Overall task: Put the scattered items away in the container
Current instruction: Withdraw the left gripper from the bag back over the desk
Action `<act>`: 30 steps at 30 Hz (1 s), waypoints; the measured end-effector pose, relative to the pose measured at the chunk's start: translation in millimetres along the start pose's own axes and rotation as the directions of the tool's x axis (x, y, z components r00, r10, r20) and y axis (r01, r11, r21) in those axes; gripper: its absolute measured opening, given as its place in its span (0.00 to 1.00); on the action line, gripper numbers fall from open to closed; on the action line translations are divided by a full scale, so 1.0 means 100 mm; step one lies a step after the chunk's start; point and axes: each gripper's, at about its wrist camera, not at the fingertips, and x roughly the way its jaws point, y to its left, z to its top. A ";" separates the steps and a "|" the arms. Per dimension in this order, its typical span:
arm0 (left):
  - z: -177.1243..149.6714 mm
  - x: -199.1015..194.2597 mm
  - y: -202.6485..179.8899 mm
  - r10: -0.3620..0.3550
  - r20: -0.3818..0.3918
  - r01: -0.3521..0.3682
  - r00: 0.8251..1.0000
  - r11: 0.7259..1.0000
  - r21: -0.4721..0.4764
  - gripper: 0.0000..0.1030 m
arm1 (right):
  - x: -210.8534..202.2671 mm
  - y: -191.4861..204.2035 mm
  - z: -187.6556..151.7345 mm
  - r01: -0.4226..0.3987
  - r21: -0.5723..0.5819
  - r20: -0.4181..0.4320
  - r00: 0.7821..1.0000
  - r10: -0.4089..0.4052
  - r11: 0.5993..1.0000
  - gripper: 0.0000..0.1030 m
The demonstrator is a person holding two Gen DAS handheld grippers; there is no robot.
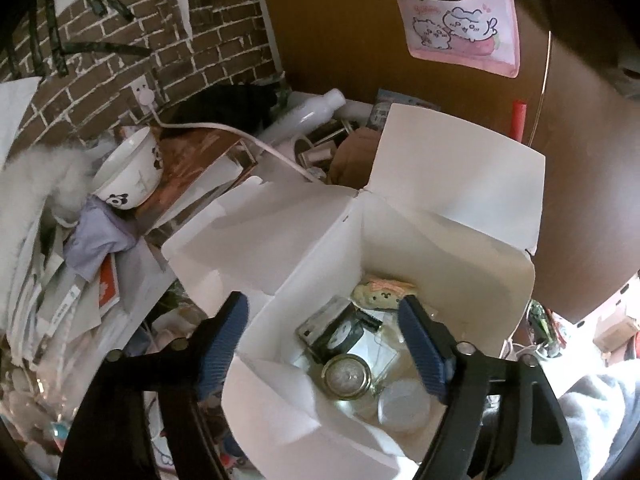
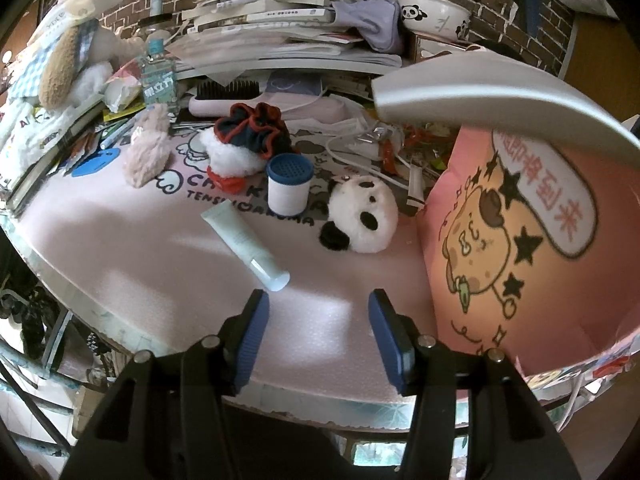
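Currently both grippers stand apart and empty: left gripper above the open white box (several items already inside), right gripper low over the pink mat. Nearest stray is the tube; recommend straddling its middle crosswise before closing.
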 end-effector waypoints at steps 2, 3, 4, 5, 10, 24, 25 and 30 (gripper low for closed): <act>-0.02 -0.05 0.02 0.005 0.006 -0.005 1.000 1.000 0.000 0.81 | 0.00 0.00 0.00 -0.001 0.001 0.000 1.000 0.001 1.000 0.47; -0.03 -0.06 0.03 0.003 0.007 -0.003 1.000 1.000 -0.002 0.81 | 0.00 0.00 0.00 -0.001 0.001 0.000 1.000 0.001 1.000 0.47; -0.04 -0.09 0.04 0.000 0.007 0.000 1.000 1.000 -0.004 0.83 | 0.00 0.00 0.00 -0.001 0.001 0.000 1.000 0.001 1.000 0.47; -0.06 -0.11 0.05 0.004 0.007 -0.004 1.000 1.000 -0.002 0.85 | 0.00 0.00 0.00 -0.001 0.002 0.000 1.000 0.001 1.000 0.47; -0.18 -0.27 0.17 0.040 0.032 -0.040 0.999 0.999 -0.023 0.86 | -0.01 0.00 0.00 -0.006 0.003 0.001 1.000 0.006 1.000 0.47; -1.24 -0.55 0.90 0.360 -0.015 -0.345 0.933 0.879 -0.329 0.91 | -0.03 0.06 -0.04 -0.059 -0.006 0.021 0.998 0.059 0.998 0.47; -1.34 -0.56 0.93 0.375 -0.022 -0.358 0.927 0.865 -0.351 0.91 | -0.03 0.07 -0.04 -0.069 -0.007 0.023 0.997 0.069 0.998 0.47; -1.77 -0.57 1.03 0.416 -0.062 -0.399 0.907 0.805 -0.440 0.91 | -0.03 0.10 -0.05 -0.091 -0.015 0.037 0.995 0.092 0.996 0.47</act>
